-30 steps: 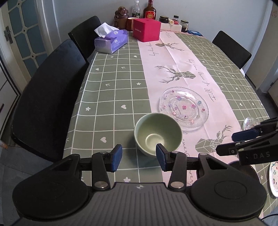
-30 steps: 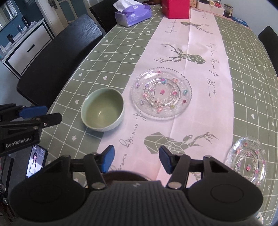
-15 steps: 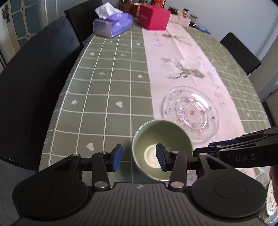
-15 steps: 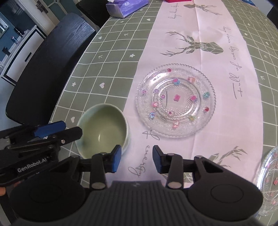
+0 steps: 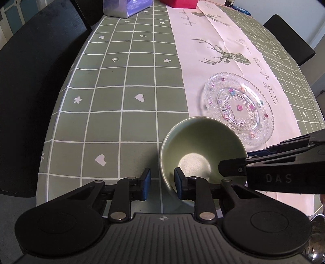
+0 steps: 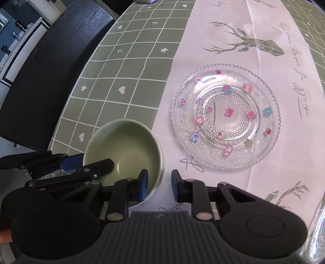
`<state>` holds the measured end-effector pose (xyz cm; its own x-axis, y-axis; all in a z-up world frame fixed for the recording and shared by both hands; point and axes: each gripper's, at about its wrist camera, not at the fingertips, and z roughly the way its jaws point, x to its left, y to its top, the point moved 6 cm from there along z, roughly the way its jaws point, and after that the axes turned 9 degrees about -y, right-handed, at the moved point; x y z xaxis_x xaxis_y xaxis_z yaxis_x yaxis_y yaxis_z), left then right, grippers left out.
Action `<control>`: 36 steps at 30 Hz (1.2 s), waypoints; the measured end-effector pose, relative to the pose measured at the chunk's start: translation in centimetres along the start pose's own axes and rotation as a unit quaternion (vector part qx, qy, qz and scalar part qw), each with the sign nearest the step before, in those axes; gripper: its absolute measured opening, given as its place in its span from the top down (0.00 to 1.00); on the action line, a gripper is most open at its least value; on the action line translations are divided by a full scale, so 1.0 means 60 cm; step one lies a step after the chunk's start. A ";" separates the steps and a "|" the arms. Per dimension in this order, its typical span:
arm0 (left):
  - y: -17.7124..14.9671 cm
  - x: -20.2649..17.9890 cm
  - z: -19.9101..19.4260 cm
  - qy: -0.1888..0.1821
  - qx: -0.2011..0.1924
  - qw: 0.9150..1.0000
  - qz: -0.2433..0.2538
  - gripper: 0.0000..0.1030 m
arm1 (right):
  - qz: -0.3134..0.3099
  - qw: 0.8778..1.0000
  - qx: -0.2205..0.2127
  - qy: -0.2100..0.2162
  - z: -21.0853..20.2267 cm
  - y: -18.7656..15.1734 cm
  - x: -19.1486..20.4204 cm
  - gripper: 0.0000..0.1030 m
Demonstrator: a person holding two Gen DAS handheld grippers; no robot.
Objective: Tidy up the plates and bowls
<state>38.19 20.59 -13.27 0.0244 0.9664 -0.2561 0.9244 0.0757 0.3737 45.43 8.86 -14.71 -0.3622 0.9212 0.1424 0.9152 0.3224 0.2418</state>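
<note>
Both tools (image 5: 161,184) (image 6: 159,184) astride bowl (image 5: 201,150) rim, unclosed

A home dining room: ahead of the grippers runs a dining table (image 5: 121,85) under a green grid-patterned cloth printed with hearts and flowers, with a pale pink runner (image 5: 213,40) bearing a deer motif and cursive lettering down its middle. Black dining chairs (image 5: 30,85) stand along the table's left edge and at its far right, while a purple tissue pack (image 5: 126,8) and a red box (image 5: 178,3) sit at the far end. Off to the left, past the chairs, a white cabinet (image 6: 12,52) stands against a dark blue-green wall.
</note>
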 end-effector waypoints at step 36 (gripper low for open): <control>-0.018 -0.102 -0.114 0.028 -0.018 0.999 -0.011 0.85 | 0.000 0.999 -0.047 0.000 -0.135 -0.054 -0.012 0.92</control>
<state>34.41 16.31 -6.01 -0.0174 0.9765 -0.2147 0.9102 0.1044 0.4008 41.32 5.37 -7.79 -0.3626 0.9211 0.1420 0.8942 0.3010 0.3314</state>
